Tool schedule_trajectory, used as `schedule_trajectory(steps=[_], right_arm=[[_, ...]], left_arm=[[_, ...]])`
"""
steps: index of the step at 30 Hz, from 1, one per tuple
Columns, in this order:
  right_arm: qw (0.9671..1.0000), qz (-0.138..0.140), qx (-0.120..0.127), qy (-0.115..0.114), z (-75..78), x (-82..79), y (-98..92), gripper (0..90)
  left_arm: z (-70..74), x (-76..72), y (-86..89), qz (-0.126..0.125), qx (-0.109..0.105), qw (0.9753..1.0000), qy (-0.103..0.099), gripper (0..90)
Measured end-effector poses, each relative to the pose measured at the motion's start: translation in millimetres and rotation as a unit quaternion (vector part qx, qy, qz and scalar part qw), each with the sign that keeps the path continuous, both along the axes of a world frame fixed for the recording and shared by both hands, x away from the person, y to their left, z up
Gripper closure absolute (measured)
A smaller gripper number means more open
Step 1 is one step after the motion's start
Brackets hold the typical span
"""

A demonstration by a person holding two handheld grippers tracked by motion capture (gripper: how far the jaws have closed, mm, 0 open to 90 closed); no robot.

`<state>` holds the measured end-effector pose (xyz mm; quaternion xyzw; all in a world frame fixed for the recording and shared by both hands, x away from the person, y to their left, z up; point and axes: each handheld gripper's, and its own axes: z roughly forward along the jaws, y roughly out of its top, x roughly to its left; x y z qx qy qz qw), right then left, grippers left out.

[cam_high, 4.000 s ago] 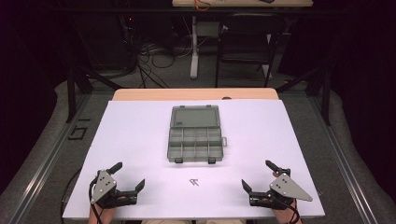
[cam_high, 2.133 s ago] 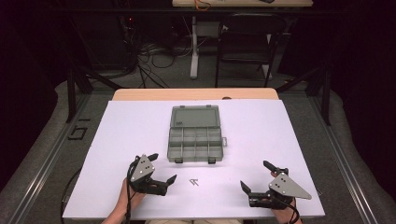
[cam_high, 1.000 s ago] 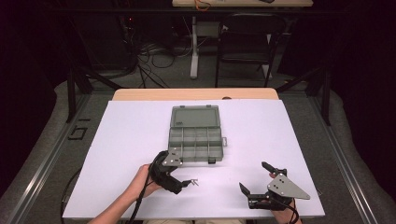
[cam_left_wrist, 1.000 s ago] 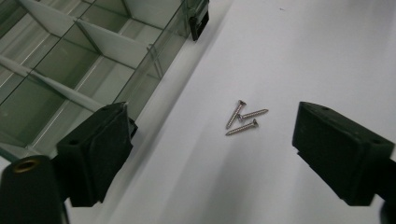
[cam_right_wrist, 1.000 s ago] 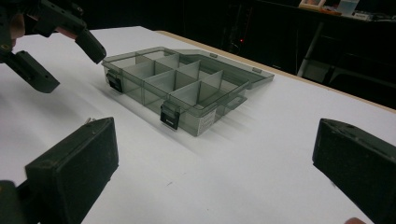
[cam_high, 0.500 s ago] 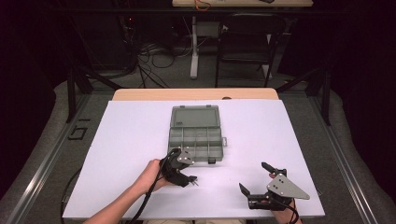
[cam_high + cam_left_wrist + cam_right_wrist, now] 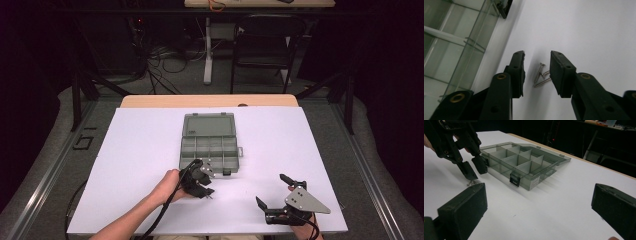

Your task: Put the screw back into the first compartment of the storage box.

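Three screws (image 7: 541, 75), seemingly, between left gripper (image 7: 537, 65) parted jaws

the high view looks forward and down from above my side of the table (image 7: 150, 150), taking in the whole white top from well off. the camera on my left gripper (image 7: 537, 72) points steeply down at the table from very near, the screws (image 7: 541, 75) between its jaws. the one on my right gripper (image 7: 539, 207) sits low and looks across the top. all three share the compartment box (image 7: 210, 145) (image 7: 449, 50) (image 7: 524, 162).
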<state>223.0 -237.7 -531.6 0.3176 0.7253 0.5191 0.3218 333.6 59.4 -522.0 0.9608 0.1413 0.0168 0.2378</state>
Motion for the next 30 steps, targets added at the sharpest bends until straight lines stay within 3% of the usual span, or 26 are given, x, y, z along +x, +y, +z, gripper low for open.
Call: schedule_trajectory(steps=[3, 8, 12, 30], right_arm=[[1.0, -0.004, -0.004, 0.002, 0.1, 0.1, -0.4, 0.0], [1.0, -0.002, -0.004, 0.004, 0.0, 0.0, -0.2, 0.0], [1.0, -0.001, -0.003, 0.003, -0.4, 0.0, 0.6, 0.0], [1.0, 0.0, -0.006, 0.003, -0.6, 0.2, 1.0, 0.0]], left_arm=[[-4.4, 1.9, -3.9, -0.009, 0.012, 0.9998, 0.01, 68.2], [-9.4, 4.4, -6.8, -0.008, 0.012, 0.9997, 0.022, 74.8], [-11.7, 3.7, -7.9, -0.008, 0.022, 0.9996, 0.016, 83.3], [-4.2, 1.3, -8.3, -0.016, 0.019, 0.9997, 0.005, 87.7]])
